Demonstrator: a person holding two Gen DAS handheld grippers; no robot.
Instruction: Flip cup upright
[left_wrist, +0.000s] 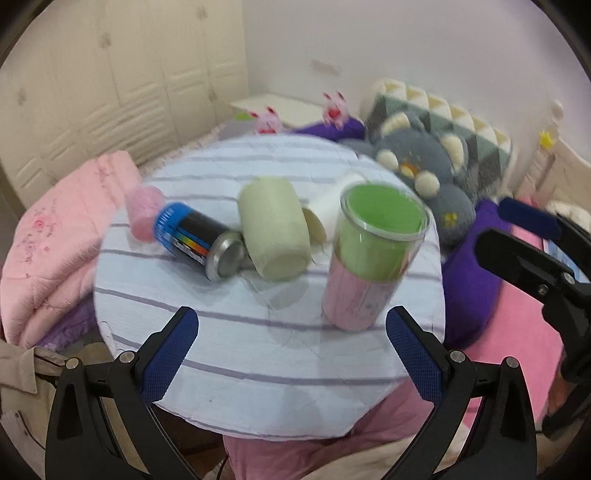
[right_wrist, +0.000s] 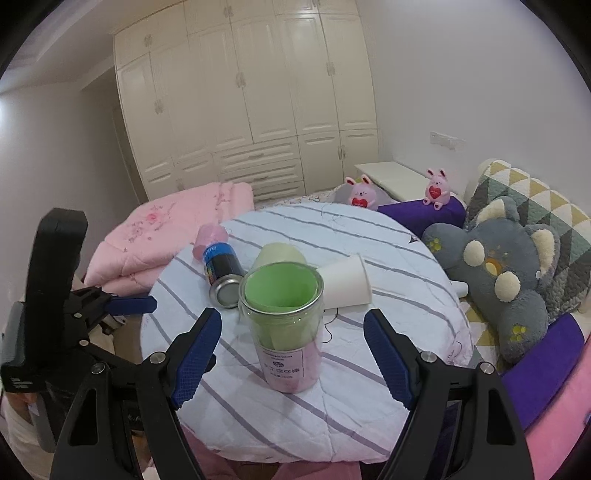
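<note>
A clear plastic cup (left_wrist: 369, 254) with green and pink lining stands upright, mouth up, on the round striped table (left_wrist: 258, 354); it also shows in the right wrist view (right_wrist: 286, 325). My left gripper (left_wrist: 291, 343) is open and empty, just short of the cup and to its left. My right gripper (right_wrist: 291, 350) is open, its fingers either side of the cup's lower half, not touching. The right gripper also shows at the right edge of the left wrist view (left_wrist: 532, 258).
Lying on the table behind the cup: a black-and-blue can (left_wrist: 201, 240), a cream cup (left_wrist: 275, 229), a white paper cup (right_wrist: 345, 282) and a pink cup (left_wrist: 142, 212). A pink quilt (right_wrist: 166, 229) lies left, a grey plush (right_wrist: 495, 273) right.
</note>
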